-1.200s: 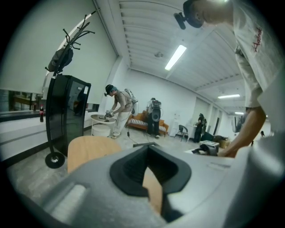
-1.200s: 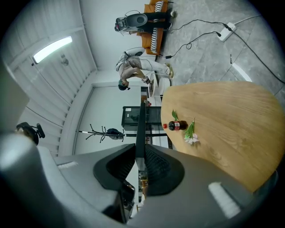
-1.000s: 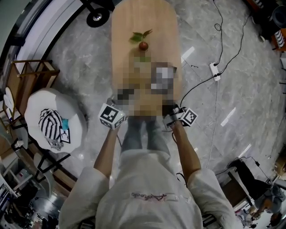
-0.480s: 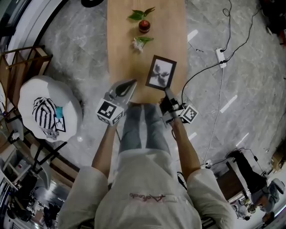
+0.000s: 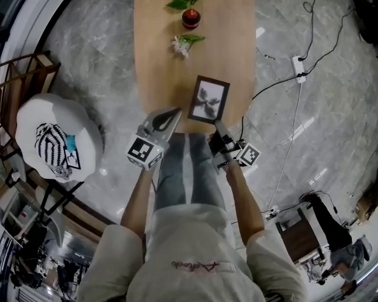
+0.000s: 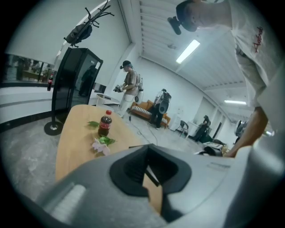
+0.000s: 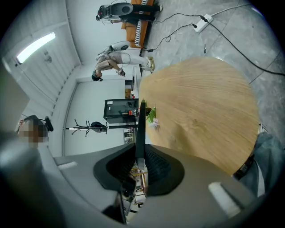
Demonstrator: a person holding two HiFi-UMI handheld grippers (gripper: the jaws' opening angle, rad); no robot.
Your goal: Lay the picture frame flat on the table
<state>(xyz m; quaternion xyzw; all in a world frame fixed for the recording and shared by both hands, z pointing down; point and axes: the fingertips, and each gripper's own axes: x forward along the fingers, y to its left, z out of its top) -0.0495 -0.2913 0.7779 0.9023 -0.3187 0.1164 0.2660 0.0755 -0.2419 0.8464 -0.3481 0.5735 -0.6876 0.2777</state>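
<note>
The picture frame (image 5: pixel 209 99) is dark-edged with a grey floral print. It hangs tilted over the near end of the wooden table (image 5: pixel 159 71), its face showing from above. My right gripper (image 5: pixel 218 126) is shut on the frame's near right corner. In the right gripper view the frame (image 7: pixel 140 129) runs edge-on between the pads. My left gripper (image 5: pixel 175 111) sits just left of the frame at the table's near edge. Its tips meet and hold nothing. The frame's edge (image 6: pixel 151 174) shows in the left gripper view, past the jaws.
A small cola bottle (image 5: pixel 190 17) and a flower sprig (image 5: pixel 184 44) lie further up the table. A white round seat (image 5: pixel 53 138) and a wooden rack (image 5: pixel 23 76) stand to the left. A power strip (image 5: pixel 300 68) with cables lies on the floor to the right. My knees are under the table's edge.
The head view has slid down the table, so the bottle and flower sit higher in the picture. The frame stays in my right gripper near the table's end. The left gripper has barely moved.
</note>
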